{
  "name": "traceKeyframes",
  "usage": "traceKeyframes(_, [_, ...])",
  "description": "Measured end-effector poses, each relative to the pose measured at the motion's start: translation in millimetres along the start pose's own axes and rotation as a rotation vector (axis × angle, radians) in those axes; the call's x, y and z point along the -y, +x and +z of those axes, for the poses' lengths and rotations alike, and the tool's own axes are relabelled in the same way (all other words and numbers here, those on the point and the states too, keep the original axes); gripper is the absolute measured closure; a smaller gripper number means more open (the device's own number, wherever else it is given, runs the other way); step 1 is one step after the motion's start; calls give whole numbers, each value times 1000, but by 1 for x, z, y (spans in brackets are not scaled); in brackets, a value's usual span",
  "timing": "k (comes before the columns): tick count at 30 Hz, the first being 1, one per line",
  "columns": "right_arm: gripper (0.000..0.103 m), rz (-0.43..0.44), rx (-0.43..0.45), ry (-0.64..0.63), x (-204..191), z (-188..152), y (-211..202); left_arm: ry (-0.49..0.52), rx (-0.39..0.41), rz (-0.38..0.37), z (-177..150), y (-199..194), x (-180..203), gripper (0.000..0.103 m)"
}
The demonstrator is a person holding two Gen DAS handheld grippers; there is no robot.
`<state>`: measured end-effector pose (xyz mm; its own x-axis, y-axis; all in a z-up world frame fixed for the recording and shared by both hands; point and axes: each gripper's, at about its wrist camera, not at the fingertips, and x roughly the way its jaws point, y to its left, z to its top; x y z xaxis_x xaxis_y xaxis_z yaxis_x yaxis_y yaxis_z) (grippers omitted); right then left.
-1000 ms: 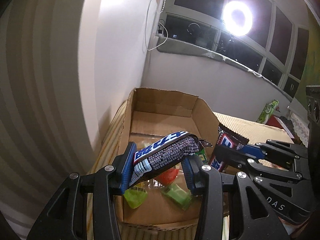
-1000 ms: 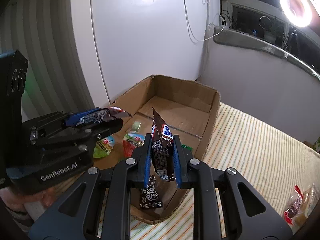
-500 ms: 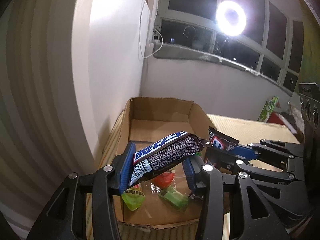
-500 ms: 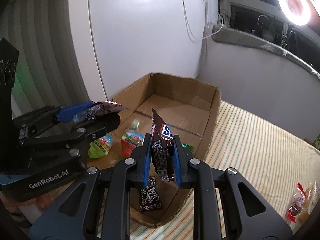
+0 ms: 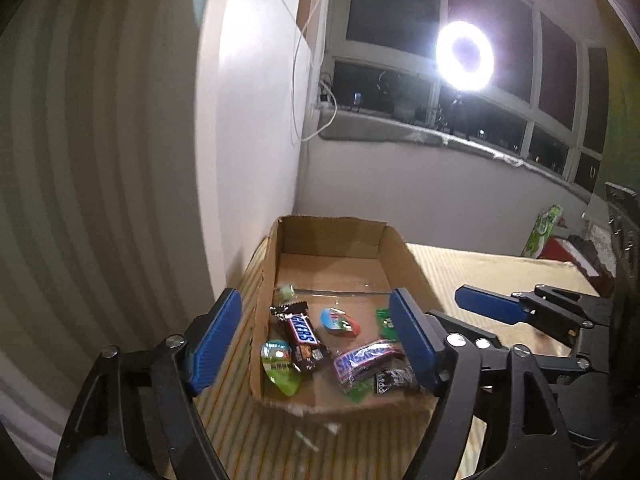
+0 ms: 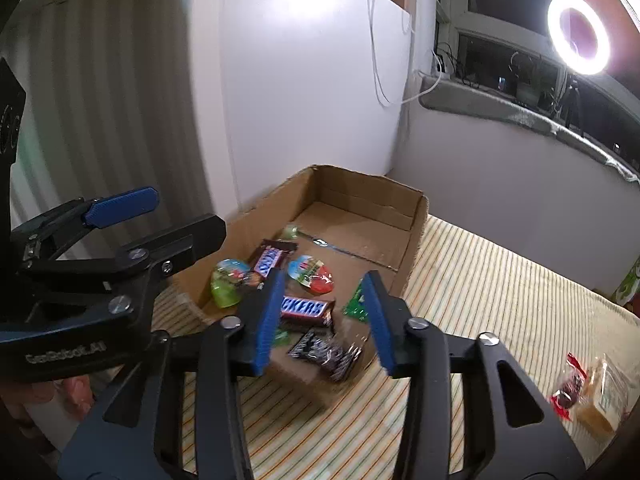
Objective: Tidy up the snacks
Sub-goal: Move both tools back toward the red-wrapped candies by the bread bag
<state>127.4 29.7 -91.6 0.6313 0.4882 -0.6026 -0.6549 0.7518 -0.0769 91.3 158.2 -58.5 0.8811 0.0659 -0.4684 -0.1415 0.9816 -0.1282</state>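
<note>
Two grippers hover above an open cardboard box [image 5: 394, 240], both with jaws spread wide and holding nothing. The left gripper [image 5: 316, 340] sits over the box's near left corner; the right gripper [image 6: 324, 314] over its near right side. Inside the box lie the snacks — two Snickers bars [image 6: 302, 308], one beside the other, two jelly cups [image 5: 280, 364] with green and red bases, a dark wrapped candy [image 6: 320, 354] near the front wall, and a small green packet [image 6: 356, 304].

More snacks wait outside: a red-wrapped sweet and a clear packet [image 6: 588, 392] lie on the cloth to the right, well apart from the box. The sensible next step, judging from this, is for the right gripper to swing over to them, come down with jaws wide, and close on the packet's body rather than its loose, crinkly edge.

The box rests on a striped cloth [image 6: 480, 280] — cream with fine green lines. Behind it stands a white wall with a hanging cable, a window ledge, dark night windows, and a glaring ring light [image 5: 464, 56].
</note>
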Motion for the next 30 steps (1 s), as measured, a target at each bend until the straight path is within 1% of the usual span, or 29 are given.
traceKeyframes(1, [43,-3,8,0,-4,-2,-5,-3,6,1,-2,-7,0,22])
traceKeyframes(4, [36,14,24,4,-14,-11,-17,-7,9,0,-8,-24,-3,22])
traceKeyframes(5, [32,11,30,8,-17,-14,-20,-10,5,4,-11,-29,-5,22])
traceKeyframes(7, [28,5,41,15,-20,-20,-25,-12,-2,16,-14,-35,-7,22])
traceKeyframes(11, [25,6,54,46,-14,-35,-34,-4,-12,44,-18,-43,-8,22])
traceKeyframes(13, [23,0,54,57,-7,-42,-38,4,-24,50,-19,-42,-2,22])
traceKeyframes(17, [23,-25,74,105,21,-60,-55,22,-38,45,-18,-39,17,22])
traceKeyframes(20, [23,-53,92,158,50,-74,-71,65,-39,30,-18,-36,47,22])
traceKeyframes(23, [23,-109,106,222,88,-93,-92,113,-44,-7,-20,-31,82,22])
traceKeyframes(26, [23,-191,107,290,130,-116,-114,156,-55,-59,-24,-25,120,22])
traceKeyframes(30, [23,-336,92,368,177,-153,-153,214,-66,-152,-32,-15,180,22])
